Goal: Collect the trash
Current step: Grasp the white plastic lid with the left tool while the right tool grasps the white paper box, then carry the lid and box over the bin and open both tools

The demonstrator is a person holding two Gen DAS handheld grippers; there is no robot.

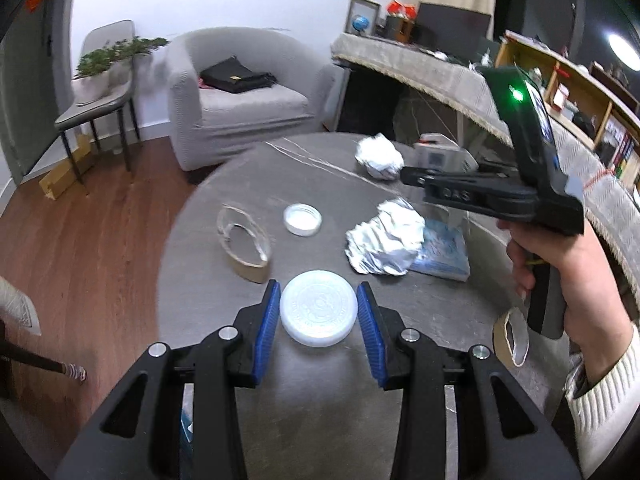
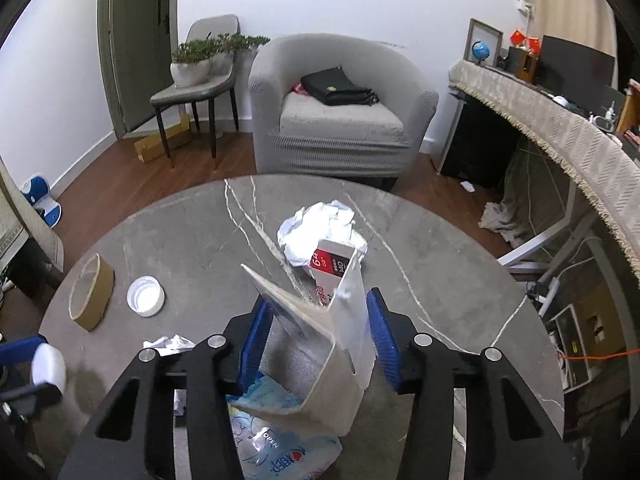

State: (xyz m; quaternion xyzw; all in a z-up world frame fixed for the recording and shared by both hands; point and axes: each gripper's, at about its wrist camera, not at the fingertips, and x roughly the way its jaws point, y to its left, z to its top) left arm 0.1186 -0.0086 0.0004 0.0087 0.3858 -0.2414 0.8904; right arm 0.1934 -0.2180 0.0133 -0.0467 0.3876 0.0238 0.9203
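My left gripper (image 1: 318, 314) has its blue pads on both sides of a large white plastic lid (image 1: 319, 307) on the round grey table (image 1: 240, 184); it also shows in the right wrist view (image 2: 49, 365), held between the pads. My right gripper (image 2: 318, 334) is shut on an opened white cardboard box (image 2: 336, 360) and holds it above the table; the box shows in the left wrist view (image 1: 434, 152) too. Crumpled foil (image 1: 386, 240), a second crumpled wad (image 1: 378, 156), a small white cap (image 1: 302, 219) and cardboard tape rings (image 1: 244, 244) lie on the table.
A blue tissue pack (image 1: 444, 252) lies by the foil. Another tape ring (image 1: 510, 336) sits near the right hand. A grey armchair (image 2: 340, 112), a chair with a plant (image 2: 196, 80) and a covered desk (image 2: 560, 120) stand beyond the table.
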